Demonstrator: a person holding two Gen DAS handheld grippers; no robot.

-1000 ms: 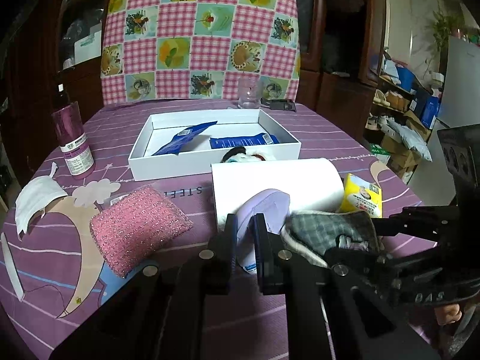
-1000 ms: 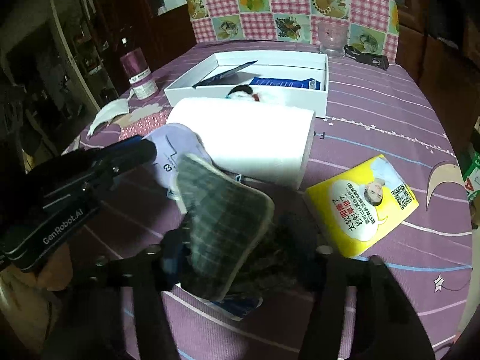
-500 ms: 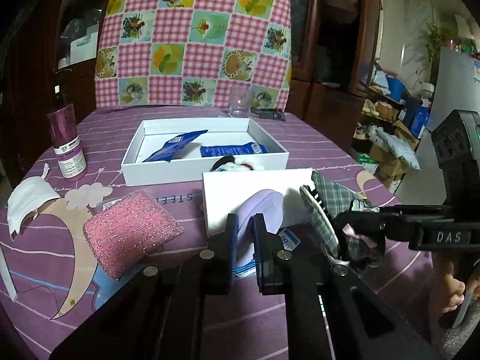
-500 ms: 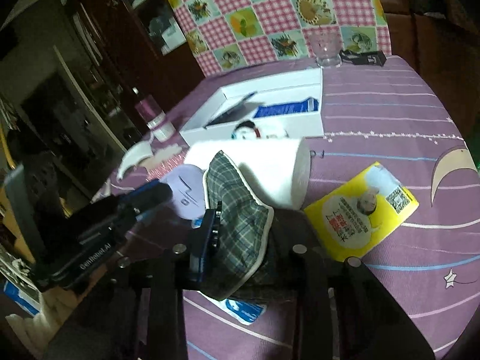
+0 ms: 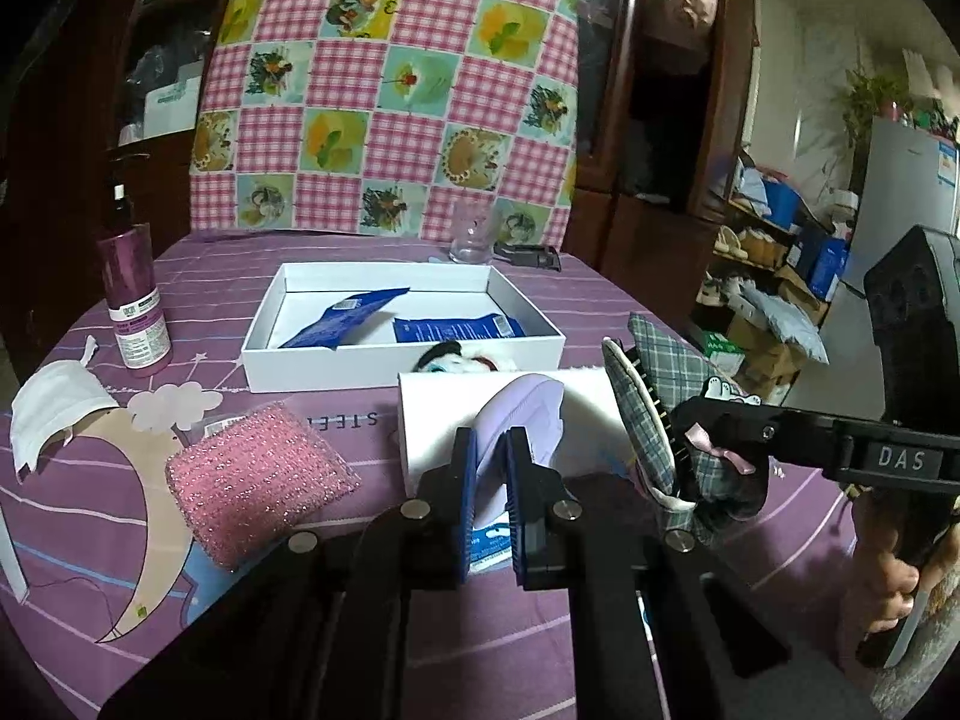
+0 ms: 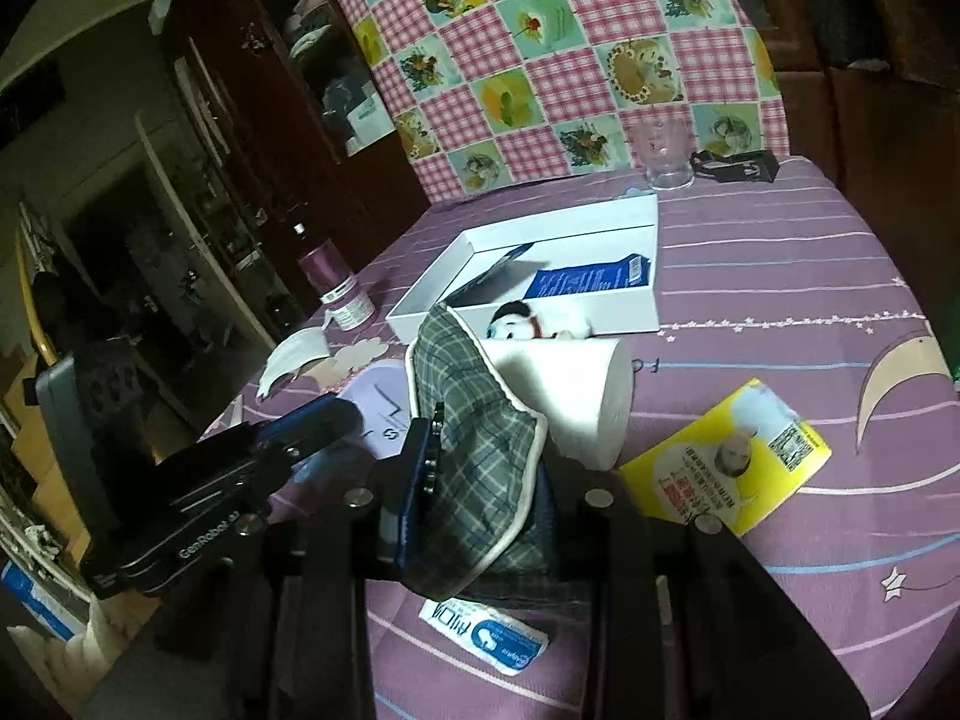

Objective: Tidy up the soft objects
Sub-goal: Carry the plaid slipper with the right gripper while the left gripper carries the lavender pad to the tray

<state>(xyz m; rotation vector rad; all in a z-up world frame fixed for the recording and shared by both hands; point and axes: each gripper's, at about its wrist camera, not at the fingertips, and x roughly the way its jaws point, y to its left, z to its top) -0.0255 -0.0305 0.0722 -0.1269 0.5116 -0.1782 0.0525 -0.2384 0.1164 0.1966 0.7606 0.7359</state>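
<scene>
My left gripper (image 5: 489, 471) is shut on a pale lavender soft pad (image 5: 528, 420), held on edge just above the purple tablecloth. To its right, my right gripper (image 5: 690, 444) is shut on a grey-green plaid fabric slipper (image 5: 654, 384) with a small pink bow, lifted and standing upright. In the right wrist view the plaid slipper (image 6: 474, 420) fills the space between the right gripper's (image 6: 480, 480) fingers, and the left gripper (image 6: 336, 414) with the lavender pad (image 6: 378, 402) is close on its left. A white paper roll (image 6: 576, 396) lies just behind both.
An open white box (image 5: 264, 354) holds blue packets (image 5: 354, 324); a plush toy (image 5: 456, 360) lies at its front wall. A pink sponge (image 5: 258, 480), white face mask (image 5: 54, 408) and purple bottle (image 5: 132, 300) are at the left. A yellow packet (image 6: 732, 456) lies at the right, a glass (image 6: 663, 150) at the back.
The right gripper has closed on the plaid slipper and raised it from lying flat to standing upright. The left gripper keeps hold of the lavender pad in about the same place.
</scene>
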